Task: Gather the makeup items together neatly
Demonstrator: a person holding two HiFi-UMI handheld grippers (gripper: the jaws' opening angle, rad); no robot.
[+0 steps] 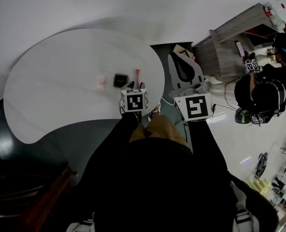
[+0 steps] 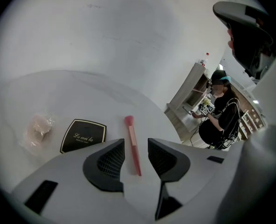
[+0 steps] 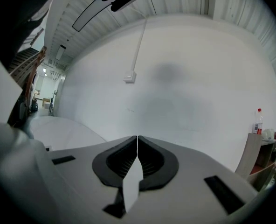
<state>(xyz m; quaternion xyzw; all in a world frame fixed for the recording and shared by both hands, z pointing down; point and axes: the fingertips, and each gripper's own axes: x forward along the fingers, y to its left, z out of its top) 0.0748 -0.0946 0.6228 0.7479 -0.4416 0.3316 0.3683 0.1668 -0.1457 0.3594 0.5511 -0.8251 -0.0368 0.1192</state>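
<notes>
Straddling a slim pink brush (image 2: 132, 143), left hand-held gripper (image 2: 135, 139) stands spread, right hand-held gripper (image 3: 137, 139) pressed together

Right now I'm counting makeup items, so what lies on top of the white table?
A pink brush, a black compact and a pale pink wrapped item lie on the table. The left tool hides the table's near part.

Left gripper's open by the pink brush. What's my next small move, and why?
Probably lift the left gripper straight back, touching nothing: its jaws stand apart, clear of the slim pink makeup brush, which already lies beside the black square compact and wrapped pale-pink puff.
</notes>
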